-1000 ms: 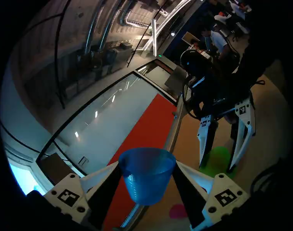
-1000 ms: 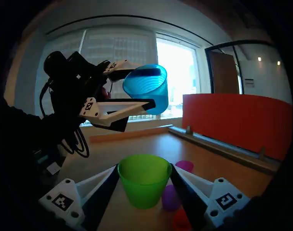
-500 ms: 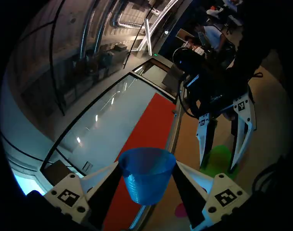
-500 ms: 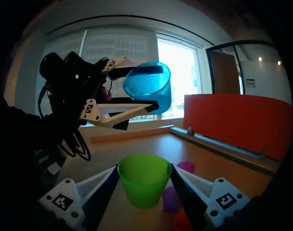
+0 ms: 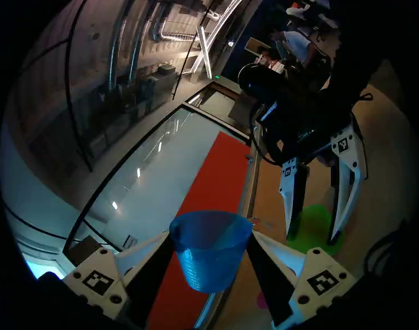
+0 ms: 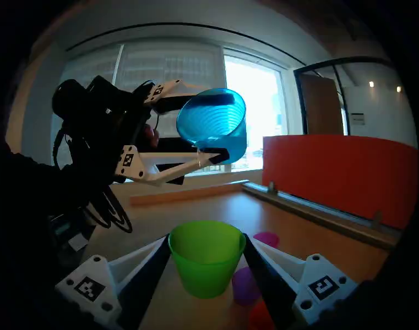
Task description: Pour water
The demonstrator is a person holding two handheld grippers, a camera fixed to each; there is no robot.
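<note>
A translucent blue cup [image 5: 210, 249] sits between the white fingers of my left gripper [image 5: 210, 254], which is shut on it. In the right gripper view that blue cup [image 6: 213, 124] hangs tilted in the air, mouth toward the camera, above and behind a green cup [image 6: 206, 257]. My right gripper [image 6: 207, 264] is shut on the green cup, which stands upright over the wooden table [image 6: 297, 231]. In the left gripper view the right gripper [image 5: 314, 234] and its green cup [image 5: 315, 228] lie further off to the right.
A red partition [image 6: 341, 173] runs along the table's right side behind a rail. Small pink [image 6: 267, 238], purple [image 6: 243, 285] and red [image 6: 260, 316] cups lie on the table beyond the green cup. A bright window [image 6: 253, 104] is at the back. A dark sleeve [image 6: 22, 192] holds the left gripper.
The blue cup has tipped further, its mouth turning more toward the right gripper's camera. The green cup has stayed where it was.
</note>
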